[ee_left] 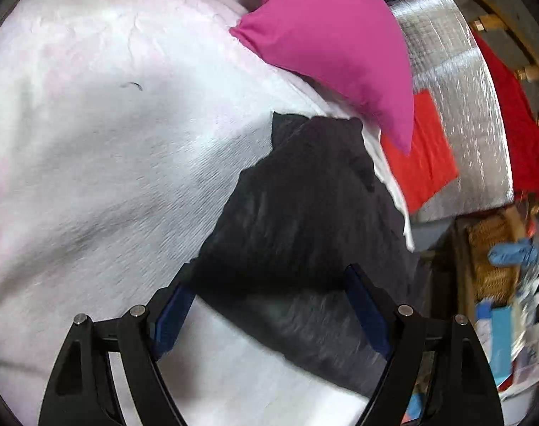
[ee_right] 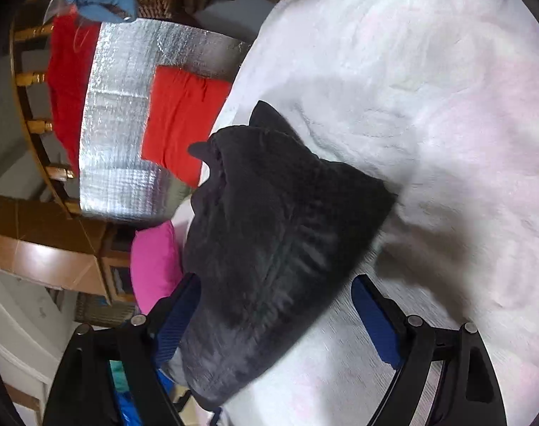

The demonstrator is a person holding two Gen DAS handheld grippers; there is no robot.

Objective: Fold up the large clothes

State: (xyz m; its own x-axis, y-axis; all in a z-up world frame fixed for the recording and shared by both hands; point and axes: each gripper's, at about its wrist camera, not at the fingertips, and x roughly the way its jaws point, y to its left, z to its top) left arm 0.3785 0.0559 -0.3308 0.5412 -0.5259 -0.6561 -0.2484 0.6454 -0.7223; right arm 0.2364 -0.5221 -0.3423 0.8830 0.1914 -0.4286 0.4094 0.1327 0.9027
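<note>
A dark grey garment lies bunched on the white fuzzy bedcover, close to the bed's edge. In the left wrist view my left gripper hovers over its near end, jaws wide apart, blue pads clear of the fabric. In the right wrist view the same garment fills the middle, on the bedcover. My right gripper stands open around its near part. The cloth overlaps the left finger, and the pads do not pinch it.
A pink pillow rests on the bed beyond the garment and also shows as a pink pillow at the bed's side. Off the edge are a silver foil mat with a red cloth, a wooden rail, and a wicker basket.
</note>
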